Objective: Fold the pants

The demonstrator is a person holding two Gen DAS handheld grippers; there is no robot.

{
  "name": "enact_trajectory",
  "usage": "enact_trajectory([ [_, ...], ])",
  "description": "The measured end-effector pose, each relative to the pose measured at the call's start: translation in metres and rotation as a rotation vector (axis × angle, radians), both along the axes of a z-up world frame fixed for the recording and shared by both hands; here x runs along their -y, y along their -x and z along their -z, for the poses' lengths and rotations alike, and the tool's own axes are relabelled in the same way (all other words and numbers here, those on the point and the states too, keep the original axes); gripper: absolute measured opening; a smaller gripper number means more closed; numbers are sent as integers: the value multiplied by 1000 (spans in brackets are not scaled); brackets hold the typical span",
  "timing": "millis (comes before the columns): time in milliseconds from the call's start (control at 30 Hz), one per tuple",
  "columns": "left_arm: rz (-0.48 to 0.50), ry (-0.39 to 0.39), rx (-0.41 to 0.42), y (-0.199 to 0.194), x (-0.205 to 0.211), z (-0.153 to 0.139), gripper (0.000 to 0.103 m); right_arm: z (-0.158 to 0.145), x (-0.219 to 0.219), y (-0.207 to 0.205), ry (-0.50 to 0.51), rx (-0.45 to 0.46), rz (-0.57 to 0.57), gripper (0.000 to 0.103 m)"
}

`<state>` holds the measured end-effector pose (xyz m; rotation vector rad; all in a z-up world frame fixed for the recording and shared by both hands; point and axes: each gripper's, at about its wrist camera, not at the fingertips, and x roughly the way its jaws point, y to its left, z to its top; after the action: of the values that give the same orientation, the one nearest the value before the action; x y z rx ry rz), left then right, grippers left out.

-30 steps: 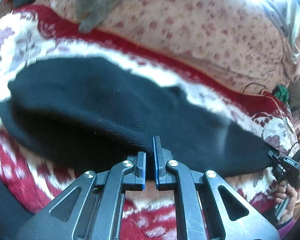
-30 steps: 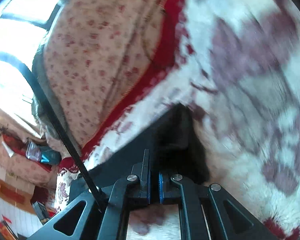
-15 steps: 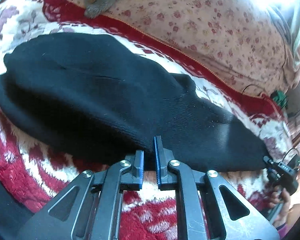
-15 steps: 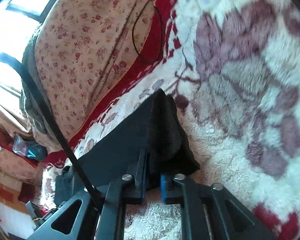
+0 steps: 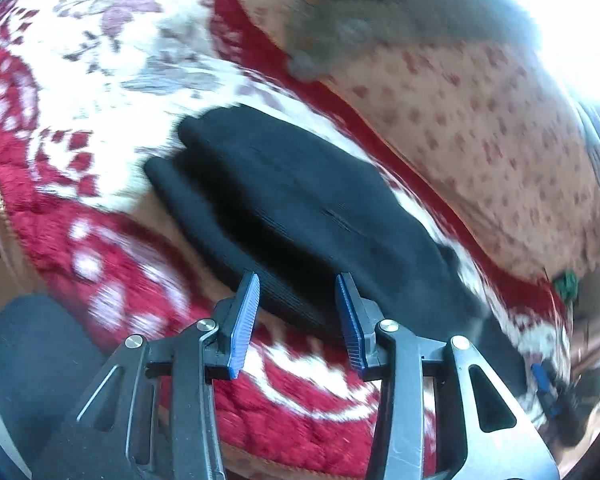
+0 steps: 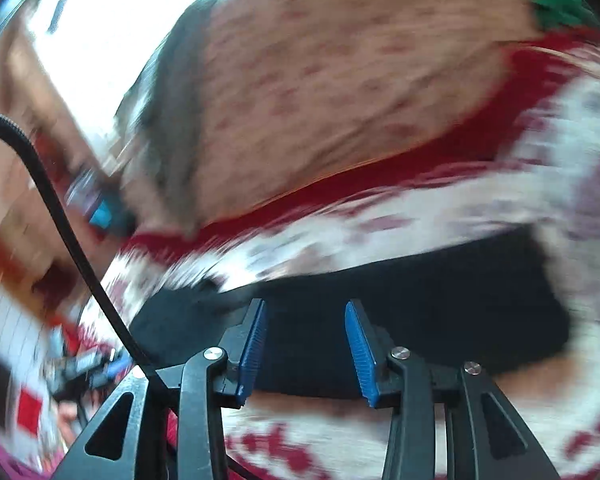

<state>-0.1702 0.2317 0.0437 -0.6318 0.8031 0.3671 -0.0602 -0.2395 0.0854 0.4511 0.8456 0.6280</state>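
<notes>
The black pants [image 5: 300, 208] lie folded in a long band on the red and white fleece blanket [image 5: 80, 80]. My left gripper [image 5: 298, 294] hovers at the pants' near edge, its jaws opening, with nothing pinched between the blue pads. In the right wrist view the same black pants [image 6: 440, 304] stretch across the lower half, blurred by motion. My right gripper [image 6: 306, 320] stands over their near edge, its jaws opening too, and the cloth lies below the pads, not clamped. The other gripper [image 5: 556, 396] shows dimly at the pants' far right end.
A pink flowered quilt [image 5: 480, 128] rises behind the blanket, with a grey garment [image 5: 380, 20] lying on it. A black cable [image 6: 60, 216] hangs across the left of the right wrist view. Something green [image 6: 560, 8] sits on the quilt. A dark shape [image 5: 32, 364] fills the lower left.
Both grippers were shut on the pants' near edge and have let go, jaws spreading apart. Both have pulled back and rolled, and the pants now lie flat on the blanket.
</notes>
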Motion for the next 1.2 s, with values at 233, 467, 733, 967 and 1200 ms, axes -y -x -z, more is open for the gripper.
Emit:
enact_trajectory([
  [233, -54, 52, 20, -7, -34, 1, 38, 1, -161, 14, 76, 66, -380, 39],
  [467, -21, 57, 3, -28, -43, 10, 38, 11, -268, 27, 117, 119, -581, 39],
  [733, 0, 45, -13, -47, -46, 14, 38, 14, -311, 50, 290, 237, -641, 40],
  [967, -9, 46, 15, -54, -47, 14, 38, 18, -331, 44, 391, 281, -603, 32],
  [1200, -12, 14, 56, -46, -46, 6, 12, 7, -328, 41, 352, 254, -604, 11],
])
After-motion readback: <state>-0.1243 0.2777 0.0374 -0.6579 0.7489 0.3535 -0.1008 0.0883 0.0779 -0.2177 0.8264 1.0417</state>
